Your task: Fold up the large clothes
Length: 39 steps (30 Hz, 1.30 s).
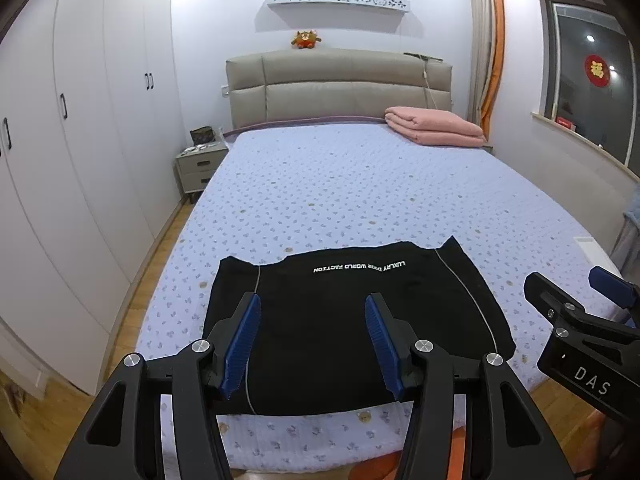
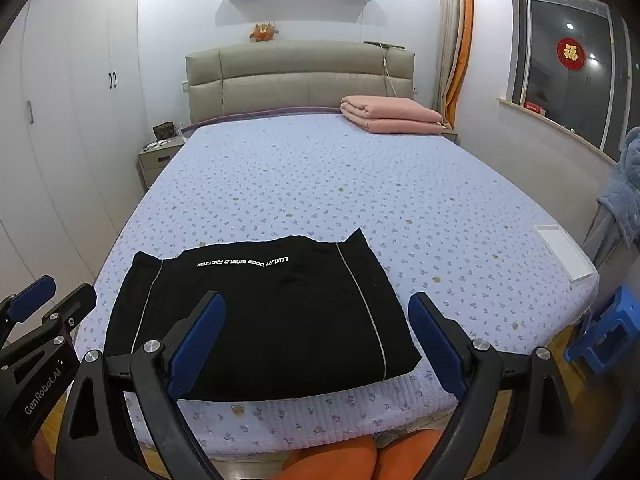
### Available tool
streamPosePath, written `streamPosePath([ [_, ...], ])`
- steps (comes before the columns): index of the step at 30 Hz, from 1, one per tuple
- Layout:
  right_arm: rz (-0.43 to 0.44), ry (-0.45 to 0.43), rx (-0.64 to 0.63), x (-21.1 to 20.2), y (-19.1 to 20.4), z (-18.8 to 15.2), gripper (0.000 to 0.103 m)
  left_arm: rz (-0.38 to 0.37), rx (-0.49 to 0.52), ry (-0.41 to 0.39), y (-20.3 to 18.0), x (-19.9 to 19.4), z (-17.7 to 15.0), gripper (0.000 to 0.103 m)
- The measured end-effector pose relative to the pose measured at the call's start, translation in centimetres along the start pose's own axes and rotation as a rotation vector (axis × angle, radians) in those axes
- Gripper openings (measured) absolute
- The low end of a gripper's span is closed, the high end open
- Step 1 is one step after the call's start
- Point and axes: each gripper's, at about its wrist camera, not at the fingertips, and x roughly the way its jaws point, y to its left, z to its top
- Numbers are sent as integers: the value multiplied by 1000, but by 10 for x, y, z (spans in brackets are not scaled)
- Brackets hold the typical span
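Room: bedroom with white wardrobes point(image 1: 80, 128) down the left wall, a dark window point(image 2: 568, 68) on the right and a white shelf point(image 1: 338, 0) above the bed.
Bed: wide bed point(image 2: 320, 184) under a pale purple flowered cover, with a padded beige headboard point(image 1: 340, 88) at the far end.
On the headboard: small orange soft toy point(image 1: 306, 39) sitting on top.
Far right corner of the bed: pink blanket point(image 1: 436, 126), folded in a stack.
Beside the bed: grey nightstand point(image 1: 200, 168) on the left with small things on it that I cannot make out.
Near right edge of the bed: flat white tray point(image 2: 564, 254), well apart from the garment.
Floor at right: blue stool point(image 2: 608, 332) just off the bed's corner.
Garment: black top point(image 2: 260, 320), folded into a rough rectangle, lies flat at the near end of the bed, with thin pale stripes down each side and white lettering near its far edge.
Left gripper: left gripper point(image 1: 312, 340) hangs above the black top, its blue pads point(image 1: 244, 340) apart with nothing between them and not touching the cloth.
Right gripper: right gripper point(image 2: 316, 344) hangs over the top's near right corner, fingers spread wide and empty.
Person: orange-clad knees point(image 2: 360, 460) show below the bed's near edge.
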Motion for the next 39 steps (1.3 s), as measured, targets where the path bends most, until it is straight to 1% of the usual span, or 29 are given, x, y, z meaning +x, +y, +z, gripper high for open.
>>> streamPosePath([
  [5,3,-5,-11,-4,5,1,94,2,-9,0,4,1,0,56],
  [8,8,3,-20,2,8,3,94,34,-7,1,4,8,1,56],
  [10,13,9,-24,7,9,4,94,40,-13,8,5,13,1,56],
  [17,38,68,-30,44,11,7,94,71,-14,66,4,47,2,56],
  [22,48,114,-27,72,10,5,94,70,-20,118,1,70,1,56],
  [26,55,149,-14,92,5,1,94,86,-2,155,-5,88,-2,56],
  [30,56,176,2,108,1,-2,94,94,14,185,-12,100,-4,56],
  [35,61,199,11,122,-4,-5,94,96,32,200,-14,110,-6,56],
  [39,71,214,23,129,-6,-7,94,88,17,222,-11,117,-6,56],
])
